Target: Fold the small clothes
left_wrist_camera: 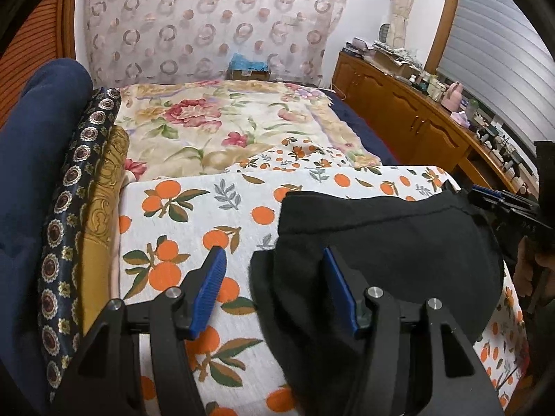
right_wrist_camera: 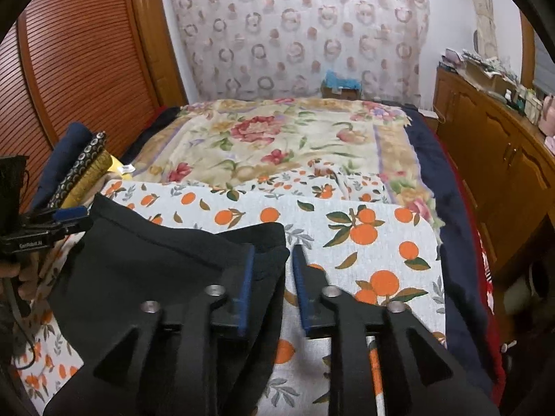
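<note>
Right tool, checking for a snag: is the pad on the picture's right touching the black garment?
Apart. The right wrist view shows a strip of orange-print cloth between that pad of the right tool and the edge of the black garment.

My left wrist view: sits low behind own jaws, tilted down, close over orange-print cloth (left_wrist_camera: 180,215), facing bed's far edge and patterned curtain (left_wrist_camera: 208,17). My right wrist view: same tilt and nearness, set further right. Both share black garment (left_wrist_camera: 399,242), floral bedspread (left_wrist_camera: 215,118), wooden cabinet (left_wrist_camera: 409,118). Each view catches other gripper at its side edge.
</note>
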`<state>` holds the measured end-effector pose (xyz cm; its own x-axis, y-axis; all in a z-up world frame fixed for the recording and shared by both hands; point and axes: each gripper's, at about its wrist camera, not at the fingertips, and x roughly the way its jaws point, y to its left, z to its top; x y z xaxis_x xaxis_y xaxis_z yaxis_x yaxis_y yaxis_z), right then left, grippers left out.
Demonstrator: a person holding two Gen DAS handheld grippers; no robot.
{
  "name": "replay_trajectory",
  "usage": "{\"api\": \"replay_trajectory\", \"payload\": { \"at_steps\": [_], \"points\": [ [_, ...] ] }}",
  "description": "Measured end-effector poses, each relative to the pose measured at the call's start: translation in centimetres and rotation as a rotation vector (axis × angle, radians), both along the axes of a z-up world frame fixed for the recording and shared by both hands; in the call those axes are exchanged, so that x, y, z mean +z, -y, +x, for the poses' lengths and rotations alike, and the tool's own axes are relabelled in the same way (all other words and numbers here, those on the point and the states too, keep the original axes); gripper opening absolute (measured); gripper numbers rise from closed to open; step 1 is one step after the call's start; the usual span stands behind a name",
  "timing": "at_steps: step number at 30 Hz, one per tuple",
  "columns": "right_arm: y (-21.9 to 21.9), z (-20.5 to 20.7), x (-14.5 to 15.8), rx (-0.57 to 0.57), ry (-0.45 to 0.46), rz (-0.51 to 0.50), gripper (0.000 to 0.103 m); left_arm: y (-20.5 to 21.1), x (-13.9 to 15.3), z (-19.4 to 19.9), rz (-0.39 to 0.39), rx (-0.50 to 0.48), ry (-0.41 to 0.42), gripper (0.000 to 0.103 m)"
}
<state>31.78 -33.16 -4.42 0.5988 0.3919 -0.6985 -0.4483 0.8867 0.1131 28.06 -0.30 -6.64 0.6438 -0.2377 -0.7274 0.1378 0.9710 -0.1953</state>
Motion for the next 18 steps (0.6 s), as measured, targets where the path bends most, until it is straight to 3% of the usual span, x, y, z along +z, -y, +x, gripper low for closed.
{"api": "replay_trajectory", "payload": {
  "at_steps": [5,18],
  "points": [
    [-0.4,-1.1,0.2,0.03,-0.005,-0.014,0.052,0.4,0.6,-0.7,0.021,-0.012,0.017,0.057],
    [-0.9,-1.0,-3.2,0.022,-0.116,-0.025,0.062,1.1,-0.2,-0.8,0.042,-0.032,-0.01,0.057]
  ]
}}
